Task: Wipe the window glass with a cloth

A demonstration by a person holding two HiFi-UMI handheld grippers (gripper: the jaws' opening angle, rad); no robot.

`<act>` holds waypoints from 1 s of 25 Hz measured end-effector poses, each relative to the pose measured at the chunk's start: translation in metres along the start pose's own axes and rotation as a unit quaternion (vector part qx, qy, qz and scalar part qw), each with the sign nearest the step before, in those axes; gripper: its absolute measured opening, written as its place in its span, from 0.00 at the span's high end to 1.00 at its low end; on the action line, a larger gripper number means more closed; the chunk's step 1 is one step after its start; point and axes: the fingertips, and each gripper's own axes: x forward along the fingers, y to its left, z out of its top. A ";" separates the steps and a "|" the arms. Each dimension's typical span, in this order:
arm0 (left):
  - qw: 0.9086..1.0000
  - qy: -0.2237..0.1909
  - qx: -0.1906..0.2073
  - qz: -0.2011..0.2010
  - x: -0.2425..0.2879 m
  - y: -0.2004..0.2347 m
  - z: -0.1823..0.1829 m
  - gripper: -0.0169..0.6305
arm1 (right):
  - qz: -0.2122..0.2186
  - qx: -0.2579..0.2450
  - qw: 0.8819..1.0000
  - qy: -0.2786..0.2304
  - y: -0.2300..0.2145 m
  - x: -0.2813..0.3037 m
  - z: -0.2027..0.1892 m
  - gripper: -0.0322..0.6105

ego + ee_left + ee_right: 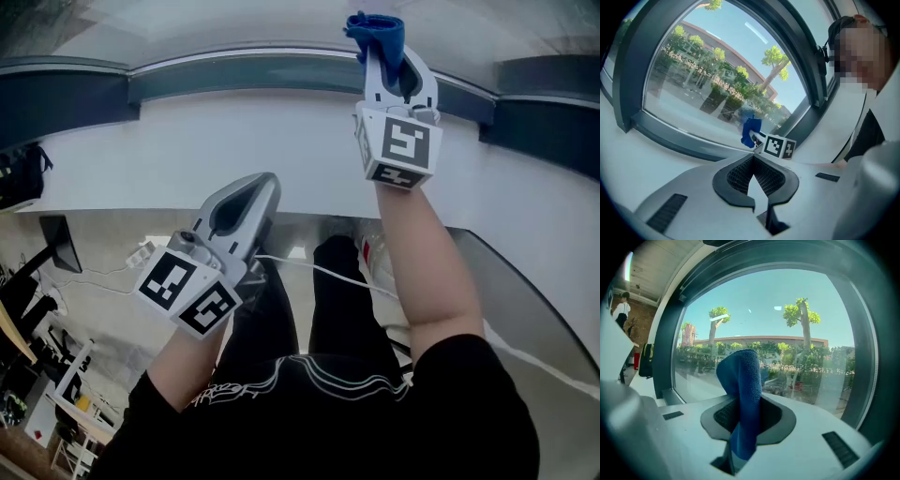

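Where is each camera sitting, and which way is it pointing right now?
Head view: on the person's head, facing steeply down; shows the forearms, legs, left gripper and right gripper.
Left gripper view: on the left gripper, facing the window glass; its jaws are shut and empty, with the person's upper body at right.
Right gripper view: on the right gripper, close to the glass; its jaws clamp the blue cloth.
Shared: both gripper views see the glass and the cloth.

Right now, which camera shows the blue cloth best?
The right gripper view: the blue cloth stands large, clamped by the right gripper. The head view shows only its bunched end; the left gripper view, a small distant patch.
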 end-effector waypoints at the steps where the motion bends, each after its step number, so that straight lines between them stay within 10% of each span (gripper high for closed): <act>1: 1.000 0.003 0.002 -0.003 0.005 -0.007 -0.002 0.96 | -0.004 -0.001 1.000 0.000 -0.010 -0.003 -0.001 0.84; 25: 0.996 0.058 0.043 -0.058 0.141 -0.098 -0.051 0.96 | -0.164 0.082 0.983 0.014 -0.245 -0.053 -0.086 0.84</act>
